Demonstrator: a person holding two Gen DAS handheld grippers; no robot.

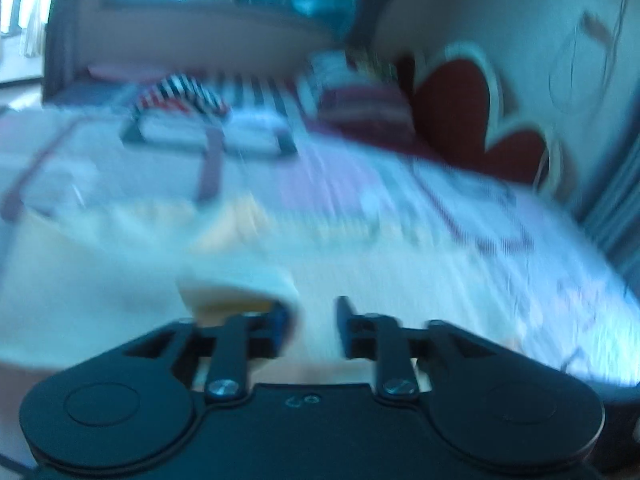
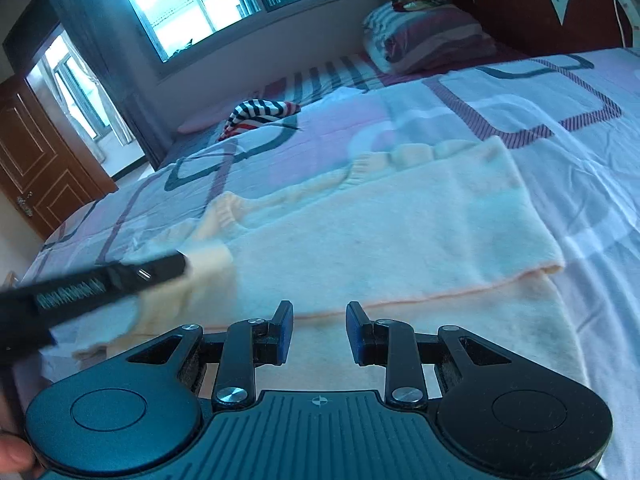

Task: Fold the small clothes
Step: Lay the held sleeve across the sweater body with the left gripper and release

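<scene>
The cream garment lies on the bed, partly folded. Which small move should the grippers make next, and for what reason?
Probably bring the right gripper down onto the near edge of the cream garment and pinch it. Its jaws stand apart with nothing between them, just above that edge. The left gripper is at the garment's left corner, also open, so both could then lift for the next fold.

Home bedroom, likely: bed (image 2: pixel 520 92), pillow (image 2: pixel 432 36), headboard (image 2: pixel 520 8), window (image 2: pixel 192 4).

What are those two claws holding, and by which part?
Nothing, it seems. The right gripper is open above the cream garment. The left gripper looks open too, at the garment's edge, though that view is blurred.
</scene>
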